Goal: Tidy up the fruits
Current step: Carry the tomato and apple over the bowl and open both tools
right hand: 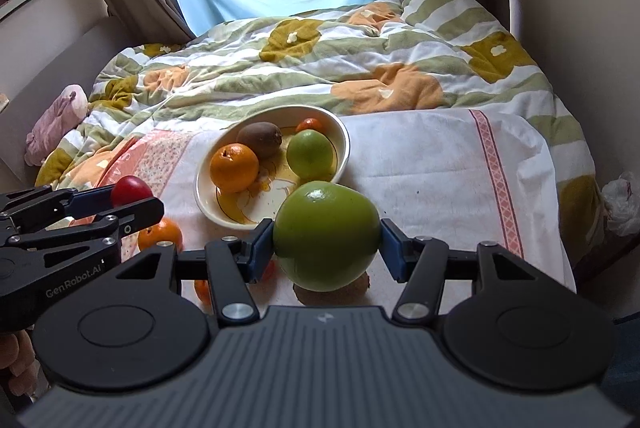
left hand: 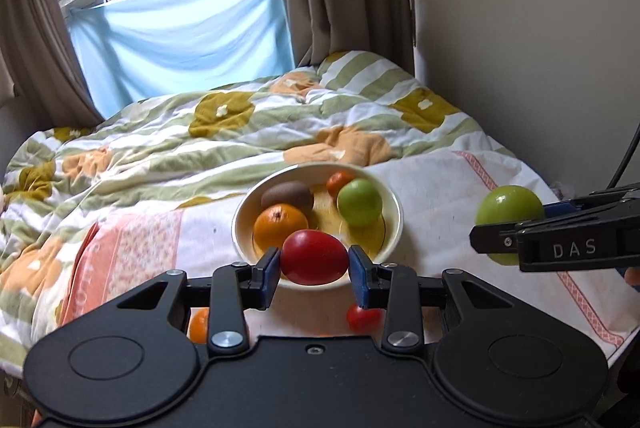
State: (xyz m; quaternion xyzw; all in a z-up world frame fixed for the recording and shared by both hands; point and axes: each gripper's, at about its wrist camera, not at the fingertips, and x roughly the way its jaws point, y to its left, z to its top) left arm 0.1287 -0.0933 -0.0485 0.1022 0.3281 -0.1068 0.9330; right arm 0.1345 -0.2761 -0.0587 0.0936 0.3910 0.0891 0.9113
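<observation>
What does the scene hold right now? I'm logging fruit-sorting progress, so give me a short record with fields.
left gripper: shut on red fruit
right gripper: shut on large green fruit
bowl: on the cloth-covered bed, holds orange, kiwi, green fruit, small orange fruit
outside bowl: loose orange and small red fruit on the white cloth
task status: two fruits held above the cloth, not yet in bowl

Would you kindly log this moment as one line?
left gripper: shut on red fruit | right gripper: shut on green apple | bowl: four fruits
</observation>
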